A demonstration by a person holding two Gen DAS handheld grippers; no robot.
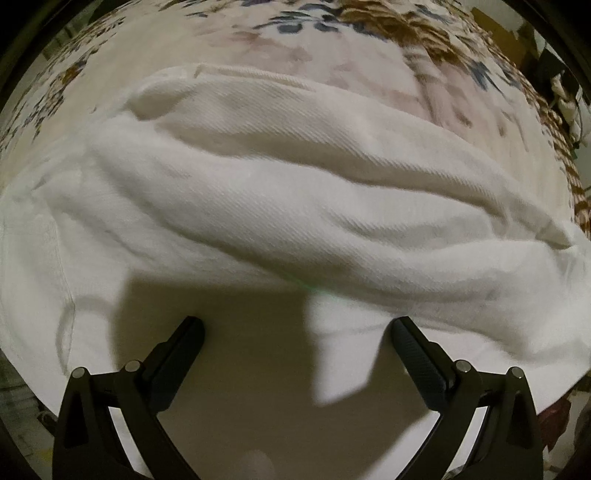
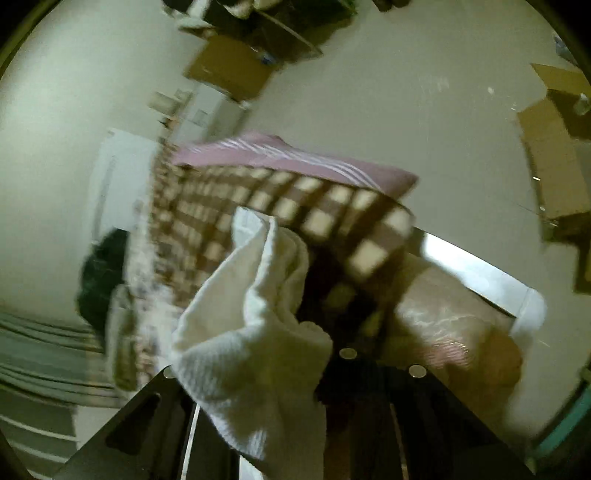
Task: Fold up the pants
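Observation:
The white pants (image 1: 295,192) lie rumpled across the flowered bed cover (image 1: 314,33) and fill most of the left wrist view. My left gripper (image 1: 295,328) hangs just above them, open and empty, its fingers (image 1: 181,354) wide apart and casting a shadow on the cloth. In the right wrist view my right gripper (image 2: 280,354) is shut on a bunched part of the white pants (image 2: 255,325), lifted off the bed. The cloth hides its fingertips. The view is tilted and blurred.
A checked brown and cream blanket (image 2: 258,206) and a pink striped pillow (image 2: 295,158) lie on the bed. Cardboard boxes (image 2: 554,147) stand on the floor beyond. A dark heap (image 2: 103,273) sits at the left.

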